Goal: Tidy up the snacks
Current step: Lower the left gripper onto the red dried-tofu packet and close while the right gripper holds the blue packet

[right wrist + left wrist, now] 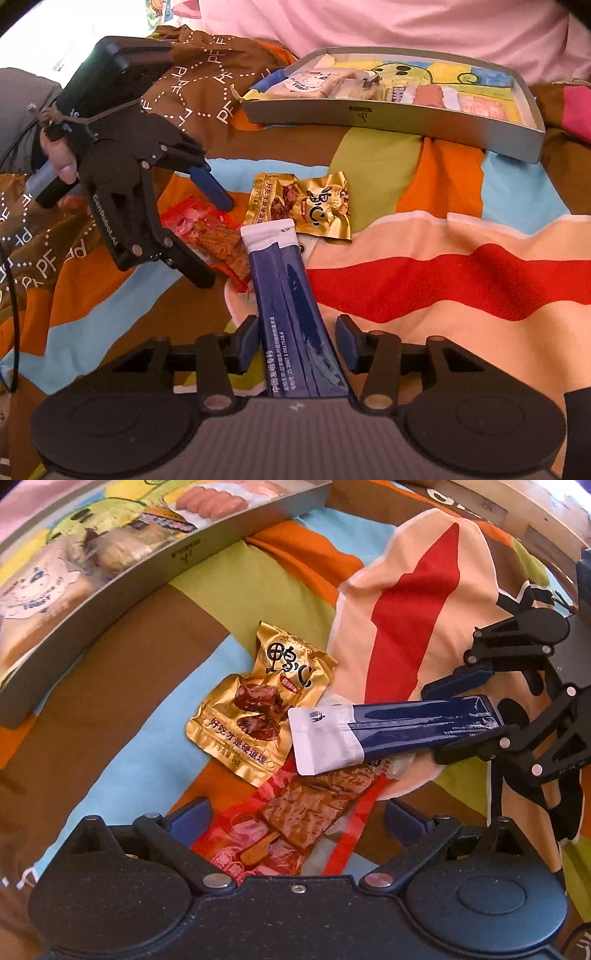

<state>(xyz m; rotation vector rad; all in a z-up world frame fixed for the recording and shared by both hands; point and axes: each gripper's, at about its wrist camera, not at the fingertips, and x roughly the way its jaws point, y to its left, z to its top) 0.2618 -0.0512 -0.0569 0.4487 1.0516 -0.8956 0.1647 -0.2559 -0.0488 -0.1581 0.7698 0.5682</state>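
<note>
A blue and white stick packet (291, 306) lies between the fingers of my right gripper (297, 332), which is open, with a thin gap showing at each pad. The packet's white end rests over a gold snack pouch (310, 206) and a red snack packet (207, 236). My left gripper (297, 808) is open wide and straddles the red snack packet (295, 812). In the left wrist view, the right gripper (434, 723) reaches in from the right around the blue stick packet (406, 723), beside the gold pouch (255, 709).
A grey shallow box (369, 118) holding several snacks sits at the back on the striped bedspread (461, 280); the same box (177, 554) is upper left in the left wrist view. Brown dotted fabric (207, 74) and a hand (59, 162) are at the left, with pink fabric (369, 22) behind.
</note>
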